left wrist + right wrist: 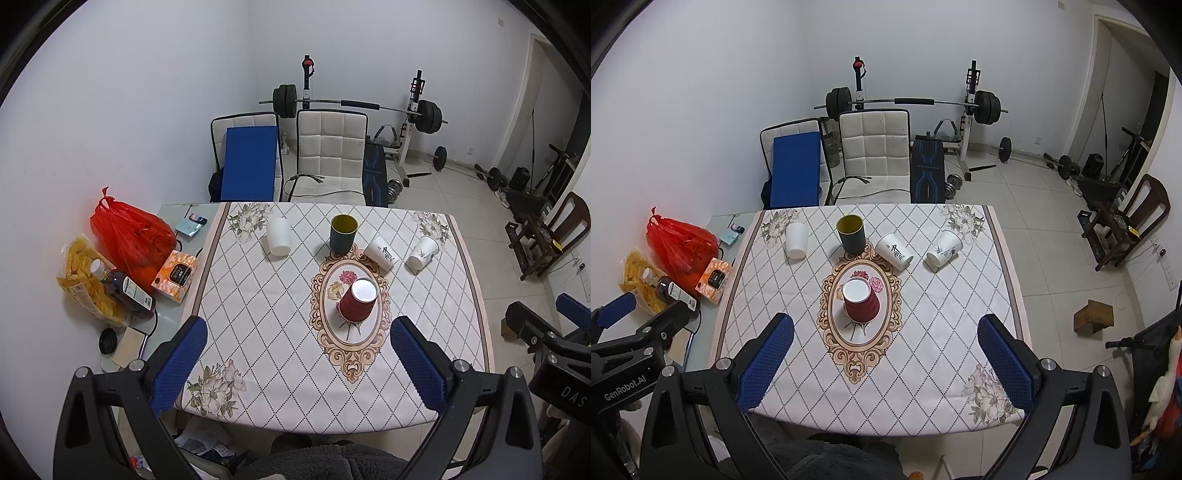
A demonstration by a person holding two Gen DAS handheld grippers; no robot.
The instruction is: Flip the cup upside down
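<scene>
A red paper cup [357, 300] [860, 301] stands upside down, white base up, on the oval ornament in the middle of the patterned tablecloth [258, 302] [923, 314]. My left gripper [297, 360] is open and empty, held above the table's near edge, short of the cup. My right gripper [886, 356] is also open and empty at the near edge. A dark green cup [343, 232] [851, 233] stands upright behind the red one. A plain white cup [279, 236] [796, 240] stands upside down at the far left.
Two printed white cups [382, 253] [423, 252] lie on their sides at the far right. Left of the cloth sit a red bag [129, 236], tissue box [175, 271], bottle [123, 288] and chips. Two chairs and a barbell rack stand behind the table.
</scene>
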